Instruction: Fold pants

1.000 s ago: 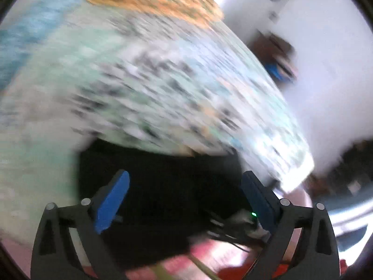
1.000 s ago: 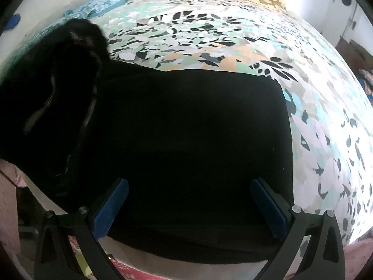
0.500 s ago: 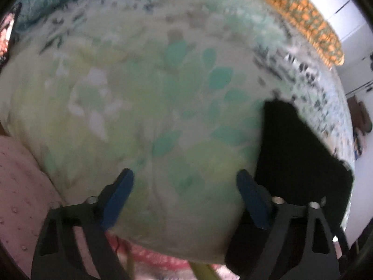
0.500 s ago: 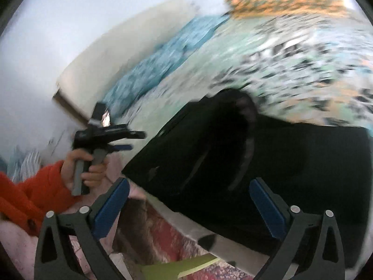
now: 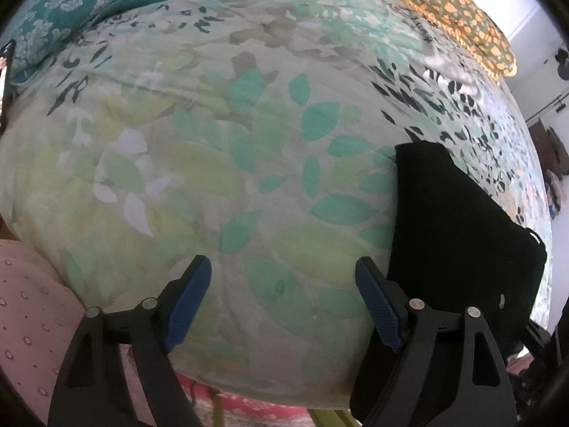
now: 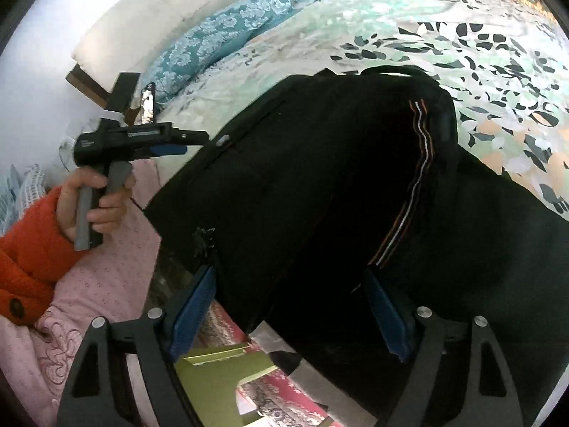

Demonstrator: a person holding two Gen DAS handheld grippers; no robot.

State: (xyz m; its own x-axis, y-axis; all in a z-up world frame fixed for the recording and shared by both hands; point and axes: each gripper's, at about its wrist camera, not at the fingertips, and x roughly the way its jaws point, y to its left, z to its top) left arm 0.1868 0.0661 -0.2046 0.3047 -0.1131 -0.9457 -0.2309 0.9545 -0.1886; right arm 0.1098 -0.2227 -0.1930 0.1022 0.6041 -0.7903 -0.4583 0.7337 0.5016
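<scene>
Both grippers gape empty, the right gripper (image 6: 290, 300) just narrowing over black pants (image 6: 338, 195) whose folds vanish in darkness

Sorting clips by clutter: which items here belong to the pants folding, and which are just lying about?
Job: black fabric pants; left gripper; right gripper.

Lying about: leaf-print bedsheet; teal floral blanket; orange-dotted pillow.

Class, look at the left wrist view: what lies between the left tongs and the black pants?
Only bare leaf-print bedspread. In the left wrist view the left tongs gape over it, and the black pants lie just beyond the right-hand finger.
</scene>
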